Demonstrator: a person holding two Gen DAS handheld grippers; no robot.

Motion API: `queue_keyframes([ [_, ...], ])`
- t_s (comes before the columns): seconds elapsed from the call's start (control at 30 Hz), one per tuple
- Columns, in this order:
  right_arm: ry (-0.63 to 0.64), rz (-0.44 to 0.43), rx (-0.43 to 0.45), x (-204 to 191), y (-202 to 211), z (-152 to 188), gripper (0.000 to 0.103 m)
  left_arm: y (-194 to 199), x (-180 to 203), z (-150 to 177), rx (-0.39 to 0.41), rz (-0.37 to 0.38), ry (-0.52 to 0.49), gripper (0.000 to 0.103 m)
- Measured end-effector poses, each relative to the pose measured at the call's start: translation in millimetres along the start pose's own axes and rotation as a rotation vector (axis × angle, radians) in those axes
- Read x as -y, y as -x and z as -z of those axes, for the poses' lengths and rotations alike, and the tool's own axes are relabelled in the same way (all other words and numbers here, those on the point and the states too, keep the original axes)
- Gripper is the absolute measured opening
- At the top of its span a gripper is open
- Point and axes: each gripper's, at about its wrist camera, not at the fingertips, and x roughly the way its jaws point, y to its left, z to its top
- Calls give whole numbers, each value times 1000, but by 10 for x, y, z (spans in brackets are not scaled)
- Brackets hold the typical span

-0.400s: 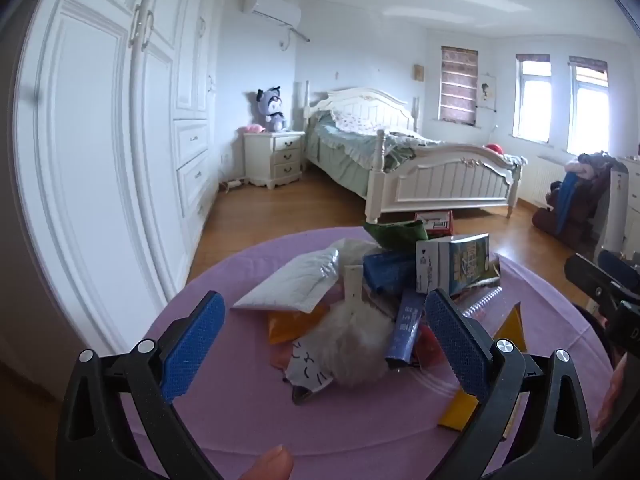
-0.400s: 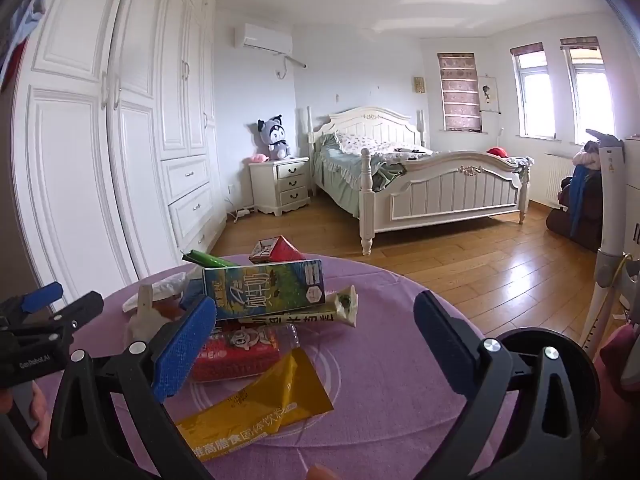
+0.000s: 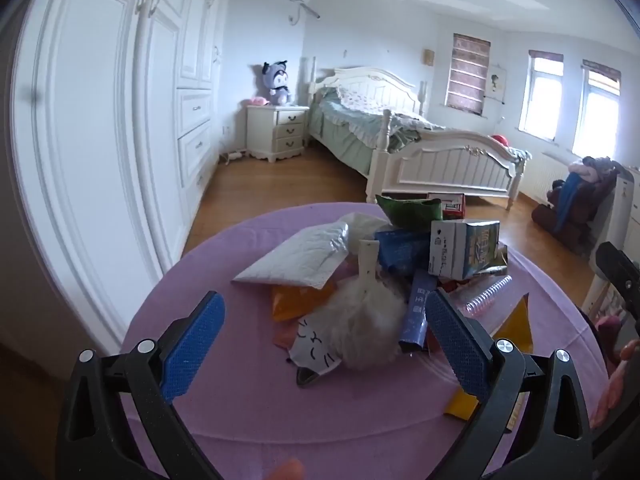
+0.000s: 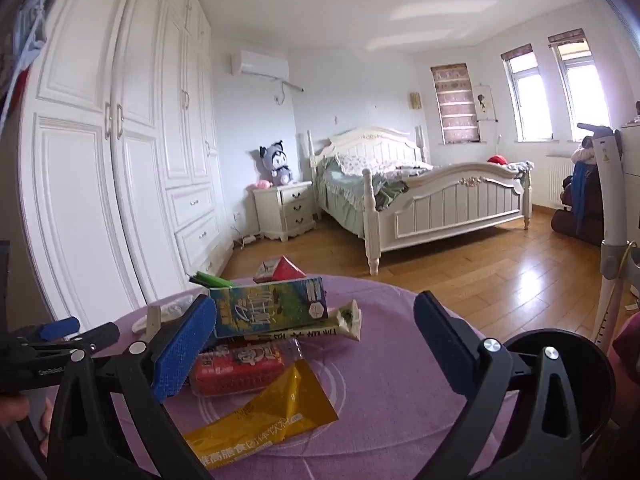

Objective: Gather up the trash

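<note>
The round purple counter point(image 3: 248, 400) carries the trash heaped in one loose pile near its middle, probably so either side can reach it. A white padded mailer point(image 3: 296, 258) lies across the pile's far left, a green-and-blue carton point(image 4: 270, 306) sits on top, and a yellow wrapper point(image 4: 264, 412) spills toward the near edge beside a red packet point(image 4: 240, 368). A black bin point(image 4: 560, 384) sits low at the right, likely where the trash goes. The left tool point(image 3: 324, 336) hovers spread wide over a fluffy white item point(image 3: 368, 328), gripping nothing. The right tool point(image 4: 316, 344) is likewise released and empty, its left pad close beside the carton.
</note>
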Motion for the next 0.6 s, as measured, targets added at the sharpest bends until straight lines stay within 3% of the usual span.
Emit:
queue_keyframes([
  [0.6, -22, -99, -33, -5, -73, 159, 98, -70, 6, 3, -28, -22, -11, 99],
])
